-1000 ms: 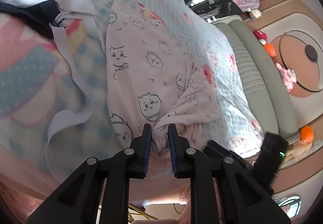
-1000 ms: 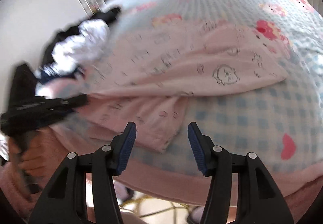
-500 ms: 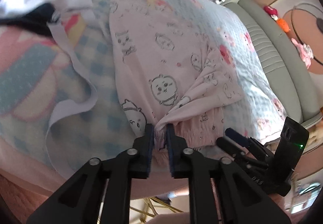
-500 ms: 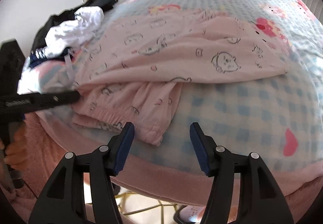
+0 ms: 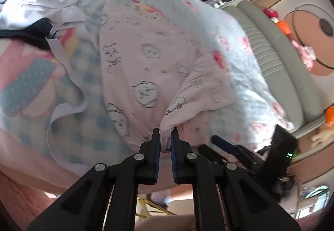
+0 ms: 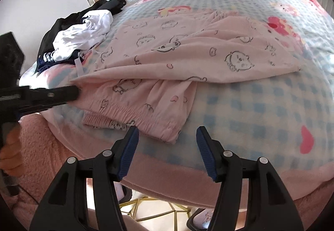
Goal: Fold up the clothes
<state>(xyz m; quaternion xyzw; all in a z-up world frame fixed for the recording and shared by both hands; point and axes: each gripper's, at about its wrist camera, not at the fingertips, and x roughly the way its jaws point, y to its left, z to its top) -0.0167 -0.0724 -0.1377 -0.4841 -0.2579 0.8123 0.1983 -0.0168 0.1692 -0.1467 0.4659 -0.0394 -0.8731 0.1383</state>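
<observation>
Pink pyjama trousers [image 5: 146, 68] with cartoon faces lie spread on the bed, partly folded over themselves. My left gripper [image 5: 166, 137] has a bunched fold of that pink fabric between its jaws, which are closing and pinch it. From the right wrist view the left gripper [image 6: 71, 93] grips the fold at the left side of the trousers [image 6: 187, 58]. My right gripper [image 6: 167, 139] hovers open just in front of the elastic waistband corner [image 6: 165, 133], with nothing between its fingers. The right gripper [image 5: 229, 147] also shows low on the right in the left wrist view.
A heap of white and dark clothes [image 6: 83, 28] sits at the bed's far left, with a white strap [image 5: 62, 60] trailing from it. The blue checked blanket [image 6: 250, 106] covers the bed. A grey padded headboard [image 5: 281, 53] runs along the far side. A pink fleece sleeve [image 6: 35, 143] is at left.
The left gripper's jaws have narrowed on the pink fold and lifted it slightly, pulling the fabric into a peak. The right gripper has stayed almost still.
</observation>
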